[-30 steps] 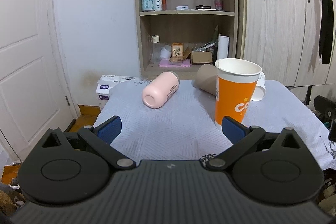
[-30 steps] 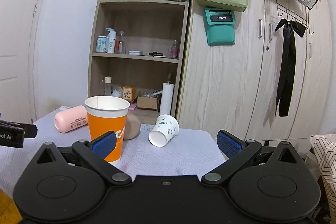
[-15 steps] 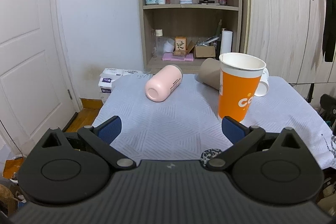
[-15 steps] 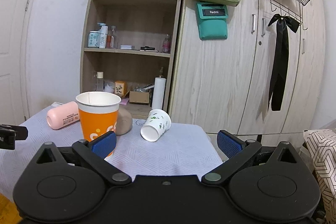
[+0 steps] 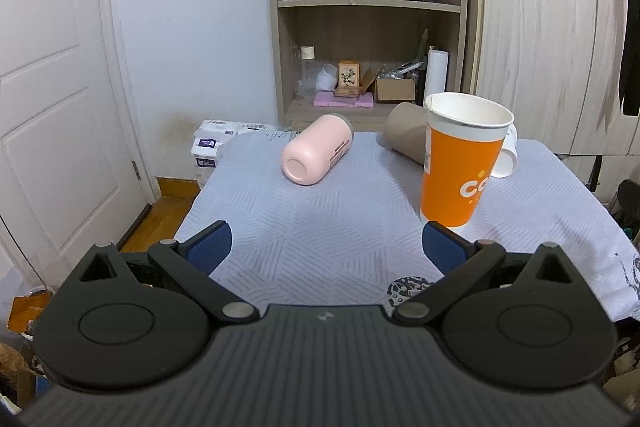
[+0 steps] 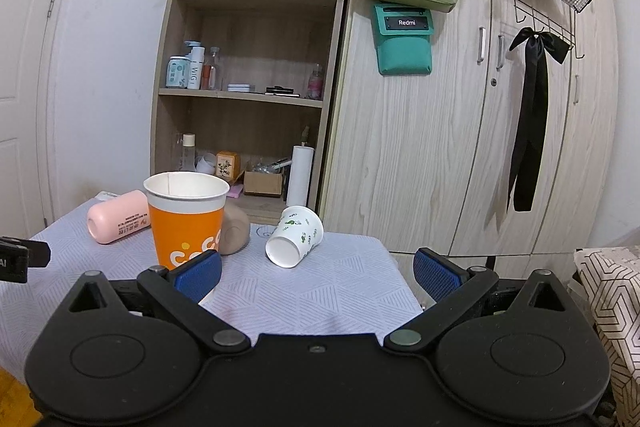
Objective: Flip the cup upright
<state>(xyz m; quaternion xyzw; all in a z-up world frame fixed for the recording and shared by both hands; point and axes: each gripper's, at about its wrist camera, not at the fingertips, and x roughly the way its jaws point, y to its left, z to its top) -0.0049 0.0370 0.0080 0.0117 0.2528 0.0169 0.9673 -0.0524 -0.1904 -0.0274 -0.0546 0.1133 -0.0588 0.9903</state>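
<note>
On the bench (image 5: 312, 247), an orange cup (image 6: 185, 219) stands upright, a pink cup (image 5: 316, 155) lying at its 10 o'clock and a white cup (image 6: 295, 237) at 2. Both the left gripper (image 5: 326, 245) and right gripper (image 6: 318, 271) hover with jaws wide, empty.

Even, soft indoor light; faint shadows under cups; sharp focus throughout; strong fisheye bending at edges; dark corner vignetting.
</note>
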